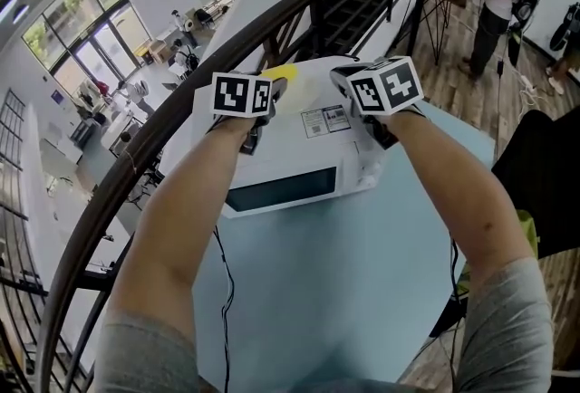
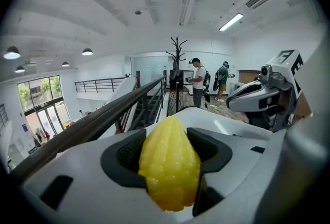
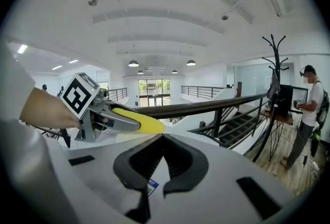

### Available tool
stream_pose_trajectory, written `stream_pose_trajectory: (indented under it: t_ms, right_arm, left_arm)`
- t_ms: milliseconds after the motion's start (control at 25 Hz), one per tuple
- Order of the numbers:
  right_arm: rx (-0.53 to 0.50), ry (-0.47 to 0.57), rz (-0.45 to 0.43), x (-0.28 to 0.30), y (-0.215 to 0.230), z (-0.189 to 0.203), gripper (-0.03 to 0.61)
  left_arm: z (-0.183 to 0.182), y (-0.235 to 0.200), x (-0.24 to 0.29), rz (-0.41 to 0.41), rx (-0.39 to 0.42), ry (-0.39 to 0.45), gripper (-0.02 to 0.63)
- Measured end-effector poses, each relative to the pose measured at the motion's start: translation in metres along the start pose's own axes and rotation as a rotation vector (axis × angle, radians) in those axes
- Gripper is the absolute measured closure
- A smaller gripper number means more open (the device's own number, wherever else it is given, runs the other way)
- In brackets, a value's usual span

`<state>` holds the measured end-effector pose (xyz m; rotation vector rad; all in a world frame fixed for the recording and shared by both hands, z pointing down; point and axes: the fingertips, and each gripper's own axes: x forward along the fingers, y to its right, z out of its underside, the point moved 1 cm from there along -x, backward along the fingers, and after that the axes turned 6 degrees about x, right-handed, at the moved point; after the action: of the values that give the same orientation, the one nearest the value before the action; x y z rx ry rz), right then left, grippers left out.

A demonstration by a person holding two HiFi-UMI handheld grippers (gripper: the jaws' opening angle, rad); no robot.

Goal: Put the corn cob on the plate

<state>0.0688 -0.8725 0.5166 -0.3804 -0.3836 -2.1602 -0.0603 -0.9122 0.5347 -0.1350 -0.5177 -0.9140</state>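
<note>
Left gripper (image 1: 275, 85) pinches the bumpy yellow corn cob (image 2: 169, 163) between its spread jaws. The cob's long axis runs along the jaws, tapered tip pointing forward over the white microwave oven (image 1: 304, 151). Right gripper (image 3: 162, 139) hovers alongside, jaws pressed together, nothing in them. The pale blue round table (image 1: 362, 292) lies bare on the near side. The dark curved railing (image 1: 109, 192) sweeps past its far edge. The cob's butt end is buried between the pads.
</note>
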Motion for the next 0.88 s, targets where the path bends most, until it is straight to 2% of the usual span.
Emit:
stream_pose_trajectory:
  t_ms: [280, 480, 880]
  right_arm:
    - [0.003, 0.009, 0.012, 0.0, 0.005, 0.0, 0.561]
    - [0.004, 0.005, 0.005, 0.0, 0.004, 0.003, 0.561]
    - [0.01, 0.002, 0.002, -0.004, 0.002, 0.003, 0.561]
  left_arm:
    - [0.0, 0.003, 0.006, 0.0, 0.009, 0.001, 0.353]
    - [0.014, 0.009, 0.013, 0.019, 0.038, -0.076, 0.354]
    - [0.017, 0.022, 0.015, 0.051, 0.1, -0.137, 0.336]
